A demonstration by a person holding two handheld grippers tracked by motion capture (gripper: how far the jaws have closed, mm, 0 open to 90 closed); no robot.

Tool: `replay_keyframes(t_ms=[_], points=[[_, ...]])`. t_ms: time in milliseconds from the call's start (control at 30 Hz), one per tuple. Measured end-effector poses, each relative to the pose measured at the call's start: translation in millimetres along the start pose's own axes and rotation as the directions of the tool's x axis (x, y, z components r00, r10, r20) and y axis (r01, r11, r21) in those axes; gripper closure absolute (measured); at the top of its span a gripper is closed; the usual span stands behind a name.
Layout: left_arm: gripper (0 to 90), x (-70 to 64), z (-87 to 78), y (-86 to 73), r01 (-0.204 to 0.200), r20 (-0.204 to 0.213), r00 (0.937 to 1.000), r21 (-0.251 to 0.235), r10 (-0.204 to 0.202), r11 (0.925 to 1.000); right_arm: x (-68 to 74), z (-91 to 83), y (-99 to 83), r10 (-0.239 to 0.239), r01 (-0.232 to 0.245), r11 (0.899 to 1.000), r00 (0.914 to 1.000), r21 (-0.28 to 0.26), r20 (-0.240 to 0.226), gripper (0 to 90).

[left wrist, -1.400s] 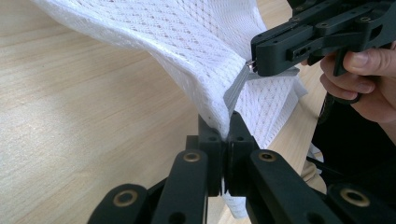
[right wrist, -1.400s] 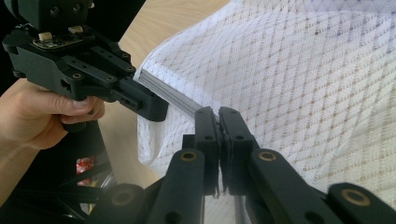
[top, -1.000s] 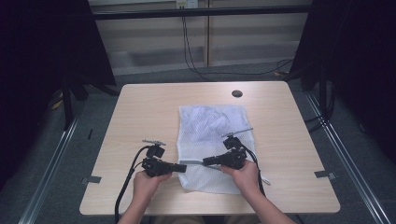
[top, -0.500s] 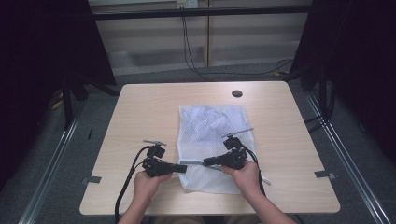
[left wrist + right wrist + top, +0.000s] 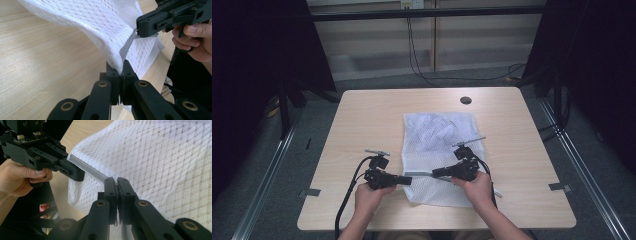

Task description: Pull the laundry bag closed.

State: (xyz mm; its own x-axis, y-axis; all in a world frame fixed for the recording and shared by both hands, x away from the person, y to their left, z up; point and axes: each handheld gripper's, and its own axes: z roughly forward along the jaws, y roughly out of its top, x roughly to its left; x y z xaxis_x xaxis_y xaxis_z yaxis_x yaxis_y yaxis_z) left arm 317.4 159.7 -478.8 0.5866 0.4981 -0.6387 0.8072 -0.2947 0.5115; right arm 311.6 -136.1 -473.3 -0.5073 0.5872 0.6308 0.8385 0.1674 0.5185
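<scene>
On the wooden table [image 5: 362,125], in the high view, a white mesh bag [image 5: 437,135] lies flat near the middle. Its near end is lifted a little. The left gripper [image 5: 404,179] comes in from the near left and bites the bag's left edge. The right gripper [image 5: 436,173] comes in from the near right and points left at it. A grey zipper strip [image 5: 419,174] runs between the two tips. A small dark hole [image 5: 465,100] sits at the far side of the table.

In the left gripper view, the left gripper [image 5: 121,65] has its jaws pressed shut on the mesh bag [image 5: 100,22] – the cloth and the near end of the zipper strip [image 5: 127,46] are pinched between them. Farther off, the right gripper [image 5: 139,32] is closed on the small metal pull at the far end of the strip, with a hand [image 5: 197,40] around it.

In the right gripper view, the right gripper [image 5: 116,180] has its jaws squeezed together at the end of the zipper strip [image 5: 87,168]. The mesh bag [image 5: 162,157] spreads to the right. The left gripper [image 5: 76,173] holds the other end of the strip – a hand [image 5: 22,178] grips it.
</scene>
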Motion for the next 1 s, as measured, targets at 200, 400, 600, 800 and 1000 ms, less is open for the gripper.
replay_keyframes(t_ms=[200,400,600,800,1000], points=[[88.4,0.3,-0.4,0.2,0.000,0.000,1.0000,-0.001,0.000,1.0000,0.0,-0.2,-0.4,-0.001,0.001,1.000,1.0000,-0.002,-0.004,86.6],[88.4,1.6,-2.1,0.3,-0.001,0.002,1.0000,-0.006,0.001,1.0000,-1.7,-1.8,-0.7,-0.005,0.005,1.000,1.0000,-0.004,0.005,86.6],[88.4,2.1,-2.1,0.3,-0.003,0.002,1.0000,-0.006,0.003,1.0000,-3.5,-5.1,-1.0,0.011,-0.011,1.000,0.9999,-0.005,0.000,86.6],[88.4,2.4,-3.2,0.2,-0.005,-0.006,1.0000,-0.006,0.005,1.0000,-6.0,-7.2,-2.1,0.013,-0.013,1.000,0.9999,-0.004,0.001,86.6],[88.4,1.5,-1.8,0.0,0.011,0.006,0.9999,-0.008,-0.010,0.9999,-7.9,-10.6,-3.0,0.013,-0.013,1.000,0.9999,-0.007,0.006,86.6]])
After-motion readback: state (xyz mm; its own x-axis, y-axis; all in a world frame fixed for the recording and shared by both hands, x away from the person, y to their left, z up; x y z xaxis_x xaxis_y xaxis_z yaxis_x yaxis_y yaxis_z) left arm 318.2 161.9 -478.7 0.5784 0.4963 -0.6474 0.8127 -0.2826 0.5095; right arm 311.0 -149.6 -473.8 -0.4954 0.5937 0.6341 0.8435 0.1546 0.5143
